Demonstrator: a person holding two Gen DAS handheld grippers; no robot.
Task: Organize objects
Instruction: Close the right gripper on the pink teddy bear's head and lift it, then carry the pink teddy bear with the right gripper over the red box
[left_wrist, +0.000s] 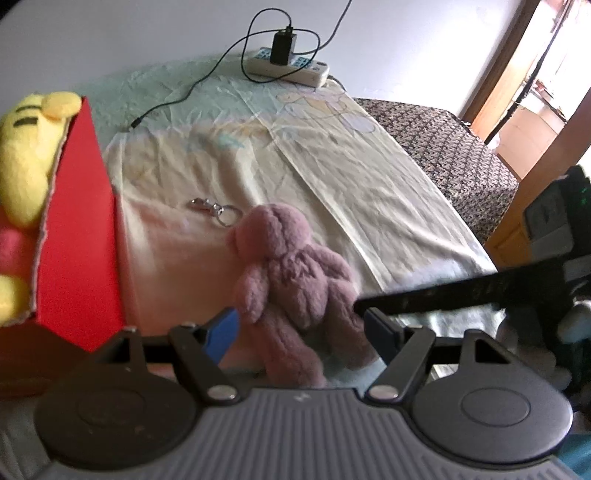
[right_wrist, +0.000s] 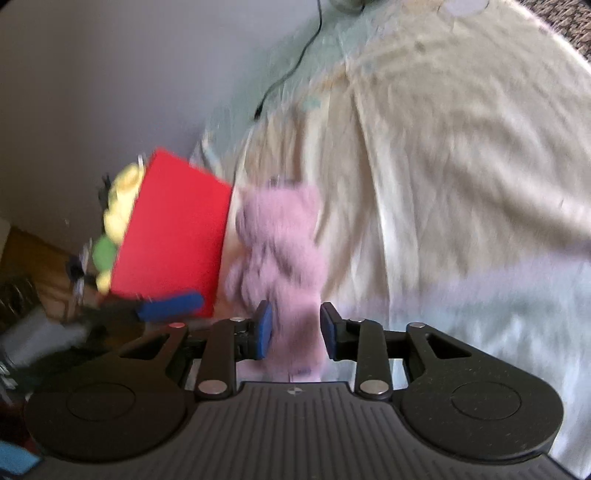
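Mauve plush was the thing in hand: a small pink plush toy (left_wrist: 291, 277) lay on the bed's pale sheet (left_wrist: 369, 192), just beside the red box (left_wrist: 79, 229) that already held a yellow plush (left_wrist: 26, 162). A metal keyring clip (left_wrist: 214, 210) lay on the sheet close to the toy's head.

The left tongs (left_wrist: 301, 332) stood open, their blue pads wide on either side of the toy's lower body and gripping nothing. The right tongs (right_wrist: 295, 328) straddled one end of the toy with the pads (right_wrist: 264, 328) close to the fur; that view was blurred, so I could not tell whether they had actually closed on it.

The step seemed to be lifting the toy into the box. To do it well, one pair of tongs should take the toy and the other should stay clear, since both crowded the same small body. A squeeze across the thick torso would likely hold better than a limb, which could slip. The toy should be carried over the box's near wall and released above the free space beside the yellow plush, with care that the clip was not dragged along.
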